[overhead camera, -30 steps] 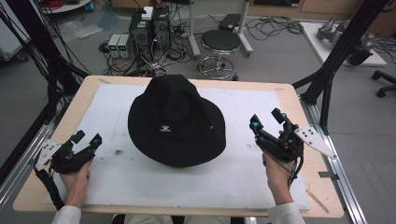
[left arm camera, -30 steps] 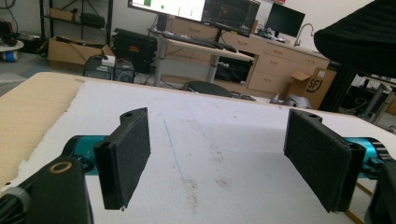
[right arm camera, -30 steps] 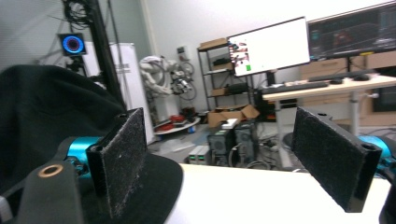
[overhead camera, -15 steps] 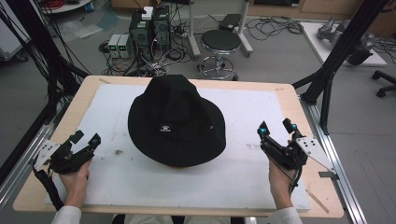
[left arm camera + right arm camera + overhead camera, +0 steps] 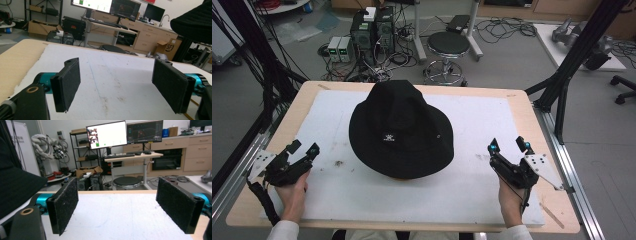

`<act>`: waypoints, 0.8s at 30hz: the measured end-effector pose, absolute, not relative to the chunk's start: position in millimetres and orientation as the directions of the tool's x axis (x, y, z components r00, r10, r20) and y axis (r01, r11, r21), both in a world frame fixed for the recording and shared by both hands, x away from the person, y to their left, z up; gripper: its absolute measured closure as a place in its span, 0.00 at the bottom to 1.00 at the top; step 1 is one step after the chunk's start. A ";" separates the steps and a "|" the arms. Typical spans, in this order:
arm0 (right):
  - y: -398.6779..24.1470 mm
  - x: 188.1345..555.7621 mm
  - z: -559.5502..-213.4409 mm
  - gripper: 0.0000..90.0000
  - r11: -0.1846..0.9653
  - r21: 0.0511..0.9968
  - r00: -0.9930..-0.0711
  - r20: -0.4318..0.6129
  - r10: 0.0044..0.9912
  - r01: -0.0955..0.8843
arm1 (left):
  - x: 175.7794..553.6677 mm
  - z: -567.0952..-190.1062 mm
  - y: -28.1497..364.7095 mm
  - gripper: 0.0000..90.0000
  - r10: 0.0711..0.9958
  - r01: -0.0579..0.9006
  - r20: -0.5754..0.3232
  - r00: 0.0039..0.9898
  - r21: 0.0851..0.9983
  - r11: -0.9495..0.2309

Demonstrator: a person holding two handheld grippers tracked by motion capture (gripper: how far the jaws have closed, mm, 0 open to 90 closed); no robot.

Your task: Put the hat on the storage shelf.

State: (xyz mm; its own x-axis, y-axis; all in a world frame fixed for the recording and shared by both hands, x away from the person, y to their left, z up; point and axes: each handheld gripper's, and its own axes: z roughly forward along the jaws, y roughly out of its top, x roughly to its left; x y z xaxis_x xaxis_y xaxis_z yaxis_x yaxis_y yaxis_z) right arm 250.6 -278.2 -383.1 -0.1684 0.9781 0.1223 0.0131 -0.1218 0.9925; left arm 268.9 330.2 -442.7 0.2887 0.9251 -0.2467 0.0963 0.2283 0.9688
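A black hat (image 5: 401, 130) sits brim-down at the centre of the white mat (image 5: 472, 195) that covers the wooden worktop (image 5: 527, 107). A small white emblem shows on the crown's near side. The hat has not moved since the earlier frames.

The left tool (image 5: 303, 148) lies at about 8 o'clock from the hat, near the mat's left edge, held in the person's left hand (image 5: 292, 192). Its jaws stand wide apart with nothing between them, pointing toward 1 o'clock. In the left gripper view the two black pads (image 5: 67, 83) frame bare, scuffed mat, and the hat's brim (image 5: 193, 23) shows at the upper right, well apart from the jaws. This tool sits where it did a second ago.

The right tool (image 5: 509, 146) is at about 4 o'clock from the hat, in the right hand (image 5: 511, 202). Its jaws are also wide and empty, pointing toward 12 o'clock. Compared with a second ago it has drawn back toward the person and swung from aiming at the hat to aiming straight up the worktop. In the right gripper view the hat (image 5: 17, 187) is a dark mass at the left, beside the left pad (image 5: 63, 207) but not between the jaws.
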 end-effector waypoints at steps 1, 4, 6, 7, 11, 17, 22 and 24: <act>-277.7 250.2 -385.0 0.19 -0.114 0.993 -0.163 0.114 0.980 0.010 | 268.8 -442.7 330.3 0.26 0.925 0.097 -0.247 0.289 0.969 0.228; -276.1 249.0 -389.7 0.19 -0.104 0.994 -0.158 0.107 0.982 0.025 | 269.1 -442.8 330.3 0.26 0.925 0.095 -0.251 0.287 0.968 0.233; -274.9 248.5 -393.9 0.19 -0.092 0.995 -0.159 0.097 0.983 0.038 | 269.5 -443.0 330.2 0.26 0.925 0.097 -0.250 0.287 0.968 0.232; -274.7 248.4 -396.1 0.19 -0.083 0.996 -0.158 0.088 0.983 0.039 | 269.6 -443.0 329.8 0.26 0.924 0.098 -0.251 0.288 0.968 0.232; -273.7 248.4 -402.9 0.19 -0.076 0.996 -0.154 0.084 0.985 0.056 | 270.2 -443.1 329.1 0.26 0.923 0.097 -0.250 0.291 0.968 0.232; -274.0 248.5 -411.4 0.19 -0.075 0.994 -0.147 0.086 0.985 0.078 | 269.8 -443.0 329.9 0.26 0.923 0.098 -0.252 0.290 0.967 0.233; -275.1 248.7 -416.1 0.19 -0.073 0.993 -0.139 0.085 0.987 0.089 | 270.2 -443.1 329.1 0.26 0.923 0.098 -0.251 0.292 0.968 0.232; -275.9 248.6 -418.1 0.19 -0.076 0.993 -0.137 0.088 0.987 0.095 | 270.2 -443.1 329.1 0.26 0.923 0.097 -0.251 0.292 0.968 0.233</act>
State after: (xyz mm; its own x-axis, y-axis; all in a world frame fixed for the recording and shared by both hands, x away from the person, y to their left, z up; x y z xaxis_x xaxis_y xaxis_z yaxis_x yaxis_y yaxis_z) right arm 248.6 -275.9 -418.1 -0.1368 0.9866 0.0885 0.0952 -0.0758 0.9926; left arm 270.2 329.1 -443.1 0.2921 0.9228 -0.2512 0.0971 0.2327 0.9677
